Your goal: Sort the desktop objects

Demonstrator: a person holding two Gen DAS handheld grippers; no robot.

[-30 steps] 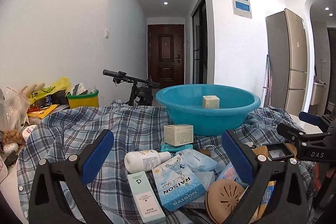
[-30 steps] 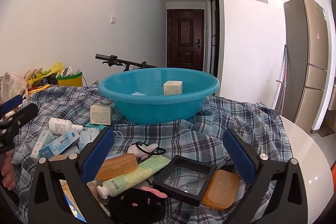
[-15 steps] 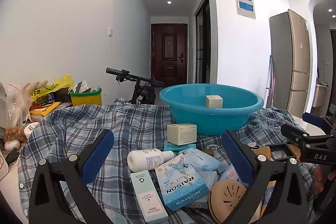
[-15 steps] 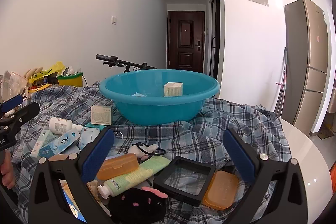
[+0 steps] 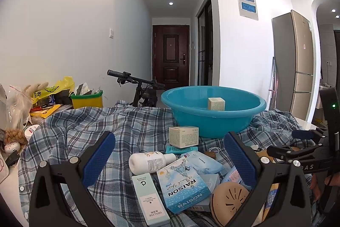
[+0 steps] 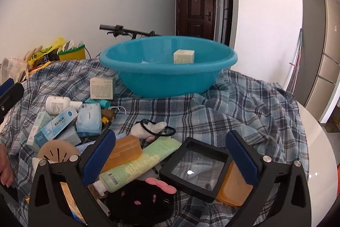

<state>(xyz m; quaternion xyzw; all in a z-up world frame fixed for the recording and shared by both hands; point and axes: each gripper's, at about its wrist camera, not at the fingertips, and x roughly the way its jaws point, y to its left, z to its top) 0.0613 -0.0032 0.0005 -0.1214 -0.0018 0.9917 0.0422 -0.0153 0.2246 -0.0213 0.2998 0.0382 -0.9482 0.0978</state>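
A blue basin (image 5: 212,118) (image 6: 167,76) stands on a plaid cloth and holds a small cream box (image 5: 216,103) (image 6: 183,56). My left gripper (image 5: 169,156) is open and empty above a white bottle (image 5: 148,162), a RAISON box (image 5: 182,184) and a green GENLESE box (image 5: 149,199). A second cream box (image 5: 183,136) (image 6: 102,88) sits before the basin. My right gripper (image 6: 170,154) is open and empty over a black square case (image 6: 195,167), a green tube (image 6: 140,163) and an orange box (image 6: 124,149).
A black plush with a pink bow (image 6: 140,199) lies under the right gripper. A tan round vented disc (image 5: 229,199) and blue packets (image 6: 89,118) lie in the pile. A yellow bin (image 5: 87,99) and bags sit far left. The white table edge (image 6: 318,142) shows on the right.
The right gripper has tilted down and moved forward over the pile, so the basin and the objects look closer. The left gripper has barely moved.
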